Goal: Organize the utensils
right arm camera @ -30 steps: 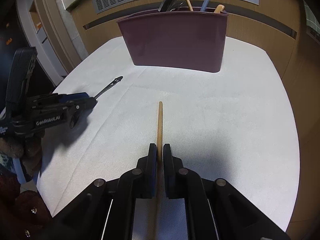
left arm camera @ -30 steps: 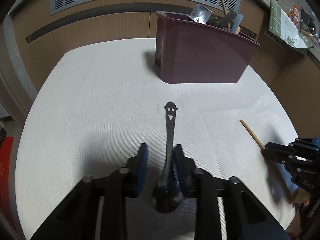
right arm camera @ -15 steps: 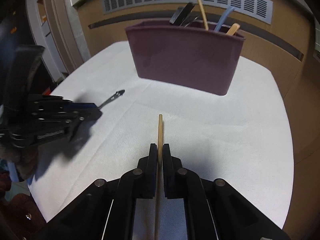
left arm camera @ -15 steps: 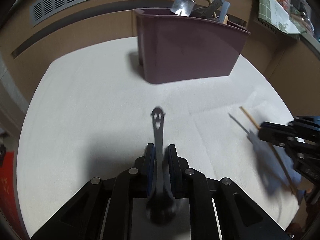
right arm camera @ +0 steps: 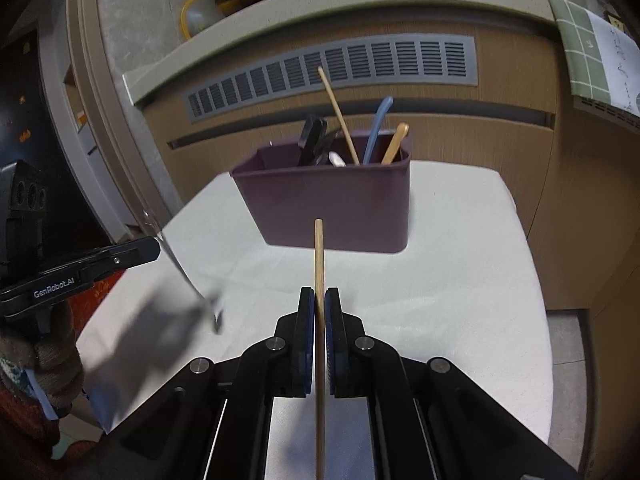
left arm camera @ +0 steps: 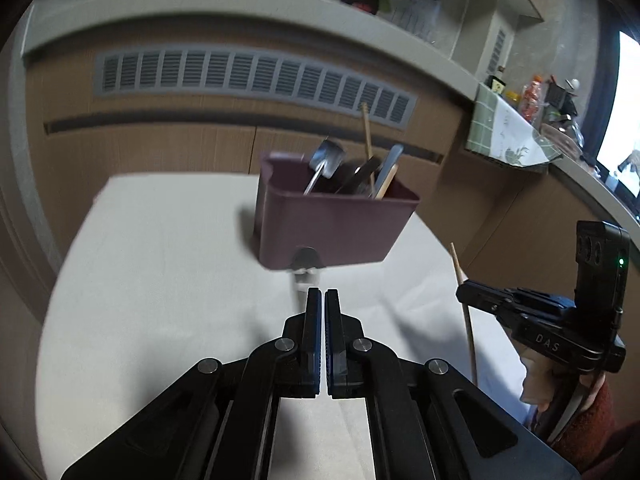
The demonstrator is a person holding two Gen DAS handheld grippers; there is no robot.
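My left gripper (left arm camera: 323, 294) is shut on a dark metal spoon (left arm camera: 306, 268); its handle end shows just past the fingertips, blurred. The spoon hangs tilted from that gripper in the right wrist view (right arm camera: 182, 270). My right gripper (right arm camera: 319, 294) is shut on a wooden chopstick (right arm camera: 319, 256), which points forward at the maroon utensil holder (right arm camera: 336, 204). The holder (left arm camera: 332, 228) stands on the white table (left arm camera: 160, 280) and holds several utensils. Both grippers are lifted above the table, in front of the holder.
A wood-panelled wall with a grey vent grille (left arm camera: 248, 80) runs behind the table. A side counter with a green cloth and bottles (left arm camera: 516, 120) stands at the right. The table edge (right arm camera: 536, 300) drops off to the right.
Both grippers have risen off the table and tilted up, carrying the spoon and the chopstick. The left gripper closed on the spoon a second ago. The holder now sits lower in both views.
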